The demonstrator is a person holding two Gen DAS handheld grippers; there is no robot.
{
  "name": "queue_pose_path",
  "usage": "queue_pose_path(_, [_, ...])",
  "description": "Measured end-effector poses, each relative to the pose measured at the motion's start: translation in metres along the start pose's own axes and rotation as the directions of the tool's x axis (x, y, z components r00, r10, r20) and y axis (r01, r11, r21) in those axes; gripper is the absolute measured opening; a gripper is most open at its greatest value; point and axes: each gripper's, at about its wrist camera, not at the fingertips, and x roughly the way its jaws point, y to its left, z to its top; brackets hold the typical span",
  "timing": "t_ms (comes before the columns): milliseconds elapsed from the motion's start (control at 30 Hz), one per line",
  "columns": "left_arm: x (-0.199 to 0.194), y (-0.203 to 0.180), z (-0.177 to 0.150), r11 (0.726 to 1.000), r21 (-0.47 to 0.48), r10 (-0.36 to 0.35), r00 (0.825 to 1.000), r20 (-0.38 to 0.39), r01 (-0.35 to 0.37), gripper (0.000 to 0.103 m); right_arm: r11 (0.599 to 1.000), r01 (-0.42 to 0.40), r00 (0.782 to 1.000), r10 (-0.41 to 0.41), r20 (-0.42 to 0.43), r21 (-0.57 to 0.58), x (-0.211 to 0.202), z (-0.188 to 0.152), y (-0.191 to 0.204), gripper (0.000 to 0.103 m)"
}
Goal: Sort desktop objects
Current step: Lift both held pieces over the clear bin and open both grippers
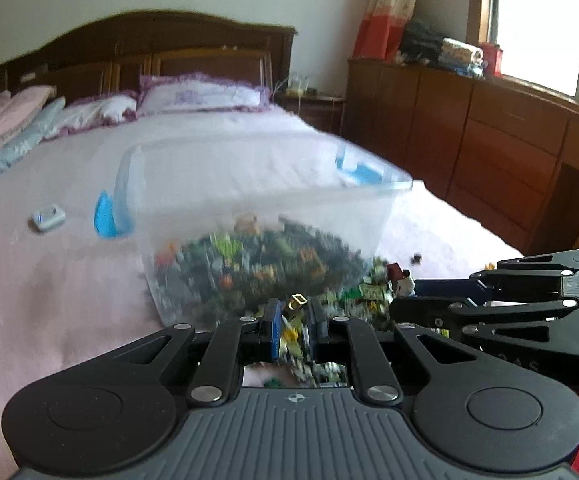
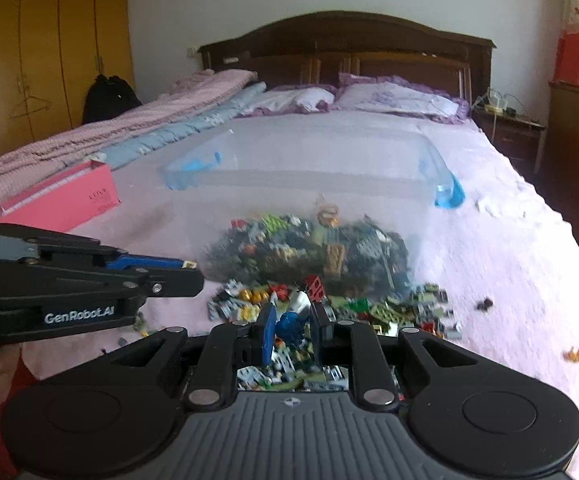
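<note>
We're over the bed, and the clear bin sits mid-bed with a heap of toy bricks inside it. More bricks lie spilled on the sheet just near of the bin. Our left gripper has its fingers nearly closed on a small tan brick pinched at the tips. From the right camera that same gripper comes in from the left, the tan piece showing at its tip. Our right gripper has its fingers drawn close around a blue piece, above the spilled pile. A pink box lies on the left of the bed, and a small white gadget rests left of the bin. A few stray bricks sit off to the right.
</note>
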Motion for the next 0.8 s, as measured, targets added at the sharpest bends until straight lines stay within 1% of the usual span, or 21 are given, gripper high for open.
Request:
queue_pose_path(167, [-0.003, 0.004, 0.033, 0.998, 0.053, 0.023, 0.997, 0.078, -0.027, 0.015, 0.999, -0.010, 0.998, 0.012, 0.057, -0.030, -0.005, 0.029, -0.004, 0.020])
queue_pose_path(233, [-0.002, 0.005, 0.050, 0.996, 0.077, 0.035, 0.992, 0.120, -0.045, 0.015, 0.999, -0.015, 0.996, 0.018, 0.084, -0.043, -0.004, 0.044, -0.008, 0.020])
queue_pose_path(333, [0.007, 0.006, 0.071, 0.992, 0.111, 0.047, 0.987, 0.157, -0.065, 0.015, 0.998, -0.034, 0.993, 0.039, 0.109, -0.055, 0.004, 0.070, -0.019, 0.020])
queue_pose_path(433, [0.026, 0.011, 0.088, 0.992, 0.106, 0.049, 0.988, 0.145, -0.065, 0.015, 0.999, -0.027, 0.993, 0.031, 0.113, -0.039, 0.021, 0.098, -0.033, 0.020])
queue_pose_path(500, [0.040, 0.014, 0.096, 0.992, 0.100, 0.061, 0.990, 0.124, -0.073, 0.015, 0.999, -0.020, 0.995, 0.024, 0.102, -0.034, 0.034, 0.113, -0.040, 0.020])
queue_pose_path(700, [0.068, 0.024, 0.102, 0.995, 0.073, 0.064, 0.997, 0.051, -0.067, 0.016, 0.997, 0.004, 0.998, 0.000, 0.060, -0.075, 0.064, 0.132, -0.041, 0.020])
queue_pose_path(800, [0.075, 0.031, 0.101, 0.995, 0.060, 0.075, 0.997, 0.025, -0.077, 0.025, 0.997, 0.007, 0.999, -0.004, 0.033, -0.072, 0.079, 0.137, -0.038, 0.021])
